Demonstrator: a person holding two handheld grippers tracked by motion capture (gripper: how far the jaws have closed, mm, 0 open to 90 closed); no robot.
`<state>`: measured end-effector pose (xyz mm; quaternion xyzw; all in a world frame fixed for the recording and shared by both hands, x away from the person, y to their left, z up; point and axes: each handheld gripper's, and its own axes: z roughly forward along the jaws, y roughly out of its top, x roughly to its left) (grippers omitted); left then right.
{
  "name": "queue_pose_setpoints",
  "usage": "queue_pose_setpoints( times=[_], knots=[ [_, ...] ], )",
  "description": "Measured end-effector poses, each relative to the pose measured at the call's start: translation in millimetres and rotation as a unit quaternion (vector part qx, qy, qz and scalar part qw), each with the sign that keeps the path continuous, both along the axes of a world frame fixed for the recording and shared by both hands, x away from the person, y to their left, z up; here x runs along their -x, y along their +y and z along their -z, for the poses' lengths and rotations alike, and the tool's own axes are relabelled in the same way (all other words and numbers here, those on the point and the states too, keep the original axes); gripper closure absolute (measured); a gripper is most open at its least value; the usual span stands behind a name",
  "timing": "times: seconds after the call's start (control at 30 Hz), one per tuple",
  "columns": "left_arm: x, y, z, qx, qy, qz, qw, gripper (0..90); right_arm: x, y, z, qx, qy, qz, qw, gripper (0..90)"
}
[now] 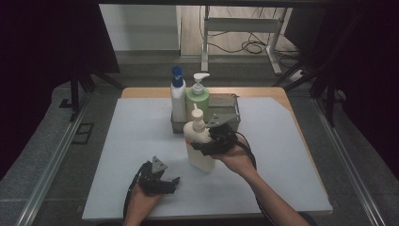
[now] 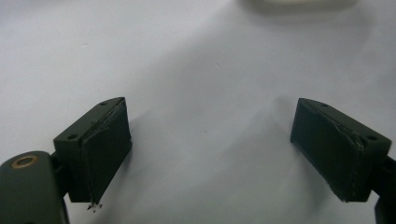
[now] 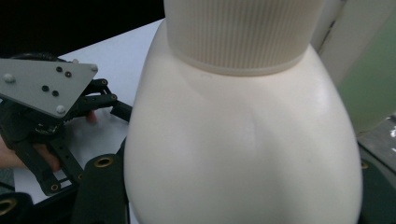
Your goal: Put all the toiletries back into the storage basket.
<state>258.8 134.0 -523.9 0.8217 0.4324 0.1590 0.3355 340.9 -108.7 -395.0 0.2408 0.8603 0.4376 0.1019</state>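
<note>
A cream pump bottle stands in front of the basket at mid table, and my right gripper is shut on its body from the right. In the right gripper view the bottle bulges between my jaws, with its ribbed collar at the top. I cannot tell whether its base touches the mat. My left gripper rests low near the front edge, open, with bare mat between its pads. It also appears at the left of the right gripper view as the left gripper.
A wire basket at the back of the pale mat holds a white bottle with a blue cap and a green pump bottle. A table frame and cables lie on the floor beyond.
</note>
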Motion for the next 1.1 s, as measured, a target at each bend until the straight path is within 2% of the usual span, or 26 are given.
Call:
queue_pose_setpoints(
  times=[0.53,1.1],
  knots=[
    [-0.1,0.1,0.0,0.000,0.000,0.001,1.0000,11.8,-10.0,-17.0,-31.1,0.001,-0.016,0.016,0.9997,38.9],
    [0.0,0.1,-0.2,-0.001,0.001,0.000,1.0000,11.8,-27.6,-39.0,-63.5,-0.008,-0.024,0.055,0.9982,38.9]
  ],
)
